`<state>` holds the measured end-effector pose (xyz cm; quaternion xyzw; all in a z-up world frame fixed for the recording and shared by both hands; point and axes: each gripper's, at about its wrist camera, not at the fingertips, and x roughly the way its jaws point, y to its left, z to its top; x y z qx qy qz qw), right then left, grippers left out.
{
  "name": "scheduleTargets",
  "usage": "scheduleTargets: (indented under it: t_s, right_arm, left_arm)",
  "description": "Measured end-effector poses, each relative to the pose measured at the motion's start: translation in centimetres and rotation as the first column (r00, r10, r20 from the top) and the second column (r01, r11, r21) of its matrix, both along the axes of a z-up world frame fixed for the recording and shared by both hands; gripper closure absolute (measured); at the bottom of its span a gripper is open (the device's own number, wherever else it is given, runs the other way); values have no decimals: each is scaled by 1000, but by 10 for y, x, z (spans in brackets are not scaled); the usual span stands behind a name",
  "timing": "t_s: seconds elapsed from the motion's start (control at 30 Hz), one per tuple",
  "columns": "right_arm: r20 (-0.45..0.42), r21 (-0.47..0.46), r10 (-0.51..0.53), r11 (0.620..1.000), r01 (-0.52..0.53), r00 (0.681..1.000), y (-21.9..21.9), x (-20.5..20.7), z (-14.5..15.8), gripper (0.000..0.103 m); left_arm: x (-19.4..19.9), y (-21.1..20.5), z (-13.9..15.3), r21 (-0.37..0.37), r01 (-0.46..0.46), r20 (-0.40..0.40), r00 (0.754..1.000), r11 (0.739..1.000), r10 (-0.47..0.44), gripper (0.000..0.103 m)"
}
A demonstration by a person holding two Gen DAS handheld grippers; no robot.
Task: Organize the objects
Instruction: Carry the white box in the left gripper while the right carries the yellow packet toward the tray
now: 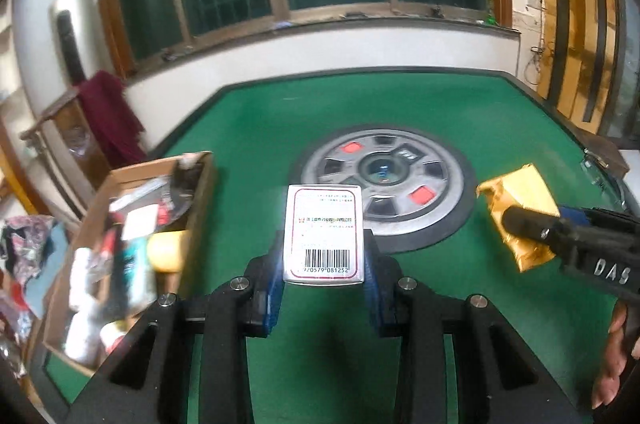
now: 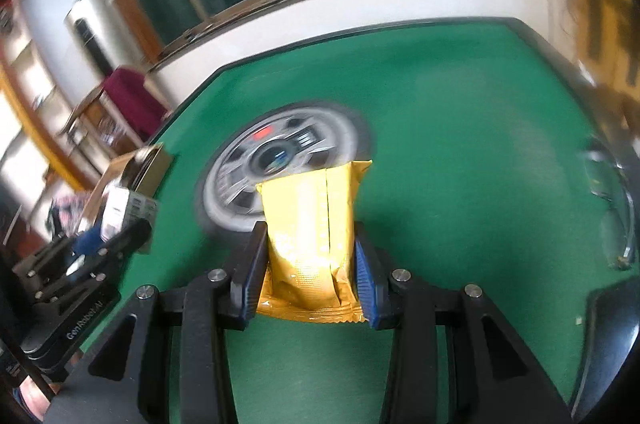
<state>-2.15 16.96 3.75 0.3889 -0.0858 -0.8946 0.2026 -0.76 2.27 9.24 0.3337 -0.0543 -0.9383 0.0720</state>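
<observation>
Objects for sorting are split between my two grippers: my left gripper (image 1: 323,256) is clamped on a white box (image 1: 323,234) with a barcode label facing my camera, the blue pads pressing both of its long sides, and it sits raised above the green table (image 1: 460,112). My right gripper (image 2: 310,264) is closed on a gold foil packet (image 2: 312,224), which stands upright between the pads with its crimped lower seam sticking out below them. From the left gripper, the cardboard box (image 1: 192,224) lies just off to the left on the table's edge, crowded with bottles and small packages that are too blurred to name. Straight ahead of both grippers, set into the felt, is the round grey hub (image 1: 384,180) with its red buttons. In the left wrist view the right gripper comes in from the right with the gold packet in front of it, and part of a hand (image 1: 616,352) shows at the lower right edge. In the right wrist view the left gripper with its white box sits to the left, in front of the cardboard box
</observation>
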Motion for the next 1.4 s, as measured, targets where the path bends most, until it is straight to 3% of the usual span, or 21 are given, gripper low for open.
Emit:
scheduleTargets:
  t_s: [0.2, 0.43, 1.0, 1.23, 1.4]
  right_arm:
    - [-6, 83, 102, 991, -101, 995, -37, 12, -12, 66]
    - [-10, 113, 114, 987, -113, 993, -39, 11, -18, 66]
    - [-31, 132, 115, 985, -110, 993, -52, 20, -15, 66]
    - [-45, 124, 160, 980, -154, 986, -75, 29, -6, 66]
    - [-56, 107, 242, 966, -236, 969, -118, 27, 10, 66]
  left_arm:
    - [9, -21, -22, 28, -31, -15, 999, 999, 31, 73]
    - [16, -25, -33, 32, -32, -9, 999, 999, 32, 73]
    - [29, -43, -18, 70, -43, -72, 996, 997, 48, 73]
    - [41, -81, 3, 128, -97, -116, 987, 987, 112, 73]
    - [48, -136, 6, 181, -197, -109, 970, 964, 219, 73]
